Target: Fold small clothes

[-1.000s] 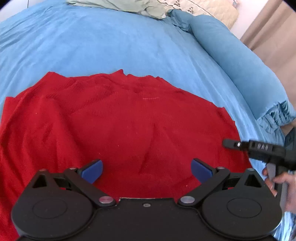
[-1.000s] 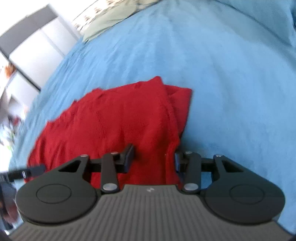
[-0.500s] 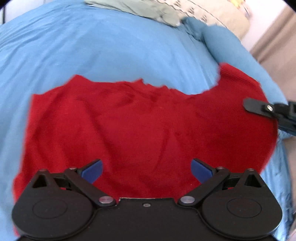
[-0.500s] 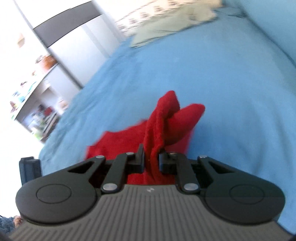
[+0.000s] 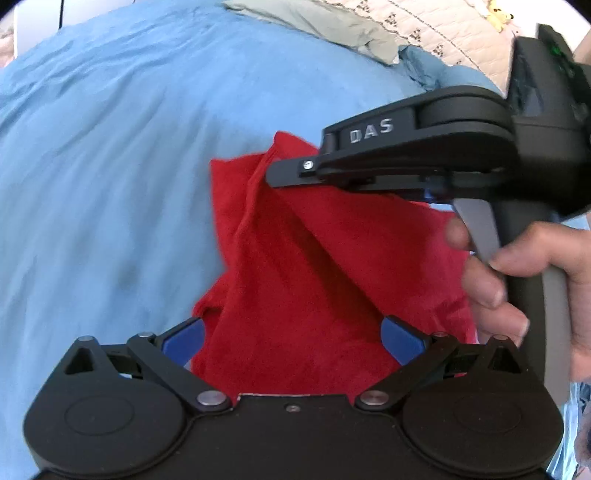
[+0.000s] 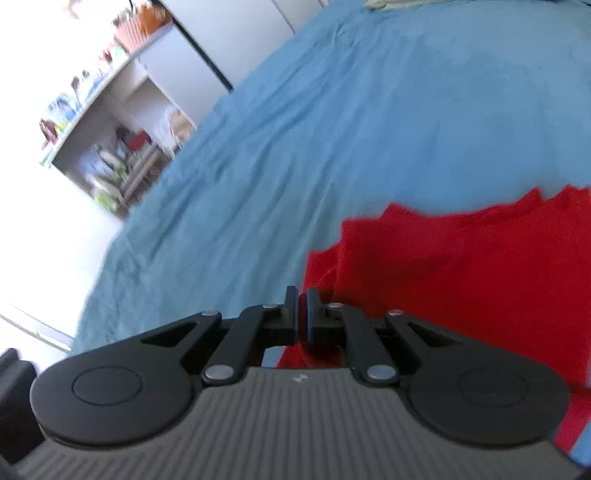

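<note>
A red knit garment (image 5: 314, 266) lies on the blue bedspread (image 5: 110, 147), partly folded over itself. My left gripper (image 5: 291, 334) is open and hovers low over the garment's near part, its blue pads on either side of the cloth. My right gripper (image 6: 302, 314) is shut on an edge of the red garment (image 6: 461, 280) and holds it lifted across the rest of the cloth. In the left wrist view the right gripper (image 5: 273, 177) comes in from the right, with red cloth hanging from its tip.
A grey-green cloth (image 5: 332, 26) and a patterned pillow (image 5: 443, 22) lie at the head of the bed. A blue pillow (image 5: 443, 74) sits behind the right gripper. White shelves with clutter (image 6: 110, 110) stand beyond the bed's left edge.
My right gripper closed on the garment's right edge, lifted it and carried it leftward over the cloth, so the garment now looks narrower. My left gripper stayed open over the near part.
</note>
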